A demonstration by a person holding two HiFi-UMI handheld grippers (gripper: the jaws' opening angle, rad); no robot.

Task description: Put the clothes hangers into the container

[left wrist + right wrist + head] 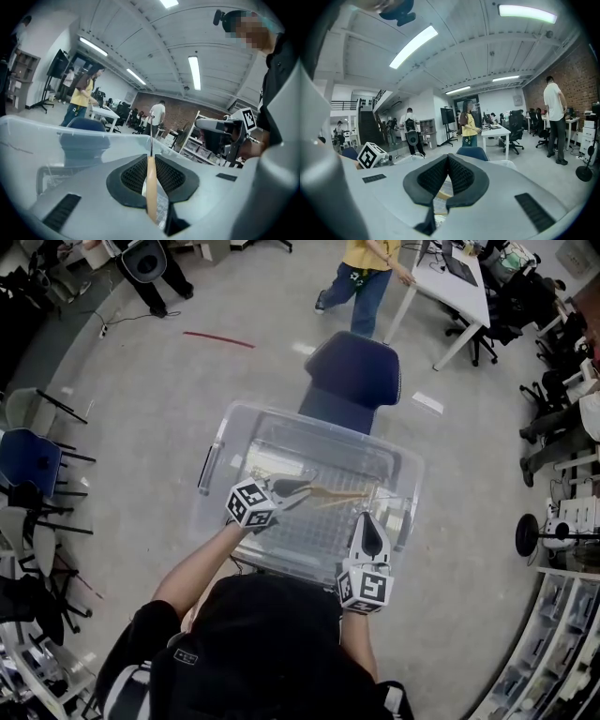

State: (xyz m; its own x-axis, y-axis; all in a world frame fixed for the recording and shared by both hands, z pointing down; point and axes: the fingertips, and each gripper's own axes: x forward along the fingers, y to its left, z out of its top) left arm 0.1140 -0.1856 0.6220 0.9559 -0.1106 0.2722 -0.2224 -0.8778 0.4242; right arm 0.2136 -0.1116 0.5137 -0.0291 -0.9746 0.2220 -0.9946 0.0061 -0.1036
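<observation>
A clear plastic container [310,425] stands in front of me. A wooden clothes hanger [343,493] with a metal hook lies over its ribbed floor. My left gripper [296,490] reaches in from the left and is shut on that hanger. In the left gripper view the hanger [150,190] shows edge-on between the black pads of the left gripper [151,158], its hook pointing up. My right gripper [368,521] hovers over the container's near right side, apart from the hanger. In the right gripper view the right gripper [447,157] has its pads meeting with nothing between them.
A dark blue chair [354,371] stands just behind the container. A person in a yellow top [362,268] walks by a white desk [452,282] at the back. Folded chairs [33,470] line the left; shelving [562,652] stands at the lower right.
</observation>
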